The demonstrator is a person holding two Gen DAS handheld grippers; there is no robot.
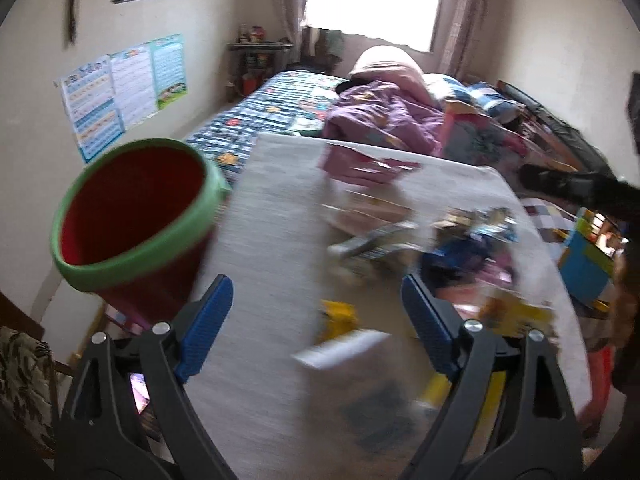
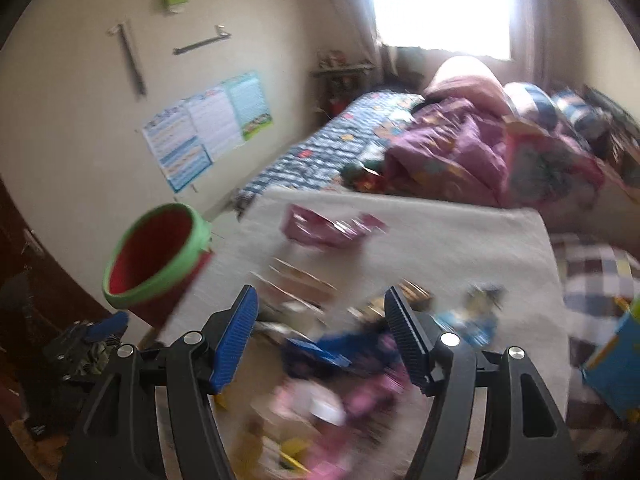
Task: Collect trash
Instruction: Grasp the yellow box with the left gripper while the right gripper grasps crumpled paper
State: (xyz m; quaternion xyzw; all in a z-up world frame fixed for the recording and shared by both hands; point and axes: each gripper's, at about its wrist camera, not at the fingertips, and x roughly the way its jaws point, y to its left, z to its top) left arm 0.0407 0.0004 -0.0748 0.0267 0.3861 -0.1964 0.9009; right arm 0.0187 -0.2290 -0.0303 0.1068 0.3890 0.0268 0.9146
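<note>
Your left tongs (image 1: 316, 312) stand wide, with nothing between the blue pads (image 1: 208, 320). Only 1 picture of each view is here, and both are blurred.

Your right tongs (image 2: 320, 328) are also apart, a little narrower than the left ones, and they hold nothing. Through their gap you see the trash, but the pads do not press on any piece.

The trash lies on the bench (image 1: 272, 240), which is covered with a pale grey cloth. Most of it is a loose heap (image 1: 452, 248) on the right half of the bench in the left wrist view: blue, pink and yellow wrappers, too blurred to name 1 by 1. A crumpled pink wrapper (image 1: 360, 168) lies apart from the heap, near the far edge of the bench. A white box (image 1: 344, 348) with a yellow piece behind it lies near your left tongs.

The red bucket (image 1: 136, 220) with a green rim stands at the left side of the bench, just beside its edge, and it leans with the mouth toward you. I cannot tell what carries it. Inside I see only red wall.

Behind the bench is a bed (image 1: 260, 116) with a blue patterned cover and a purple blanket (image 1: 384, 116). On the left wall hang posters (image 1: 120, 92).
</note>
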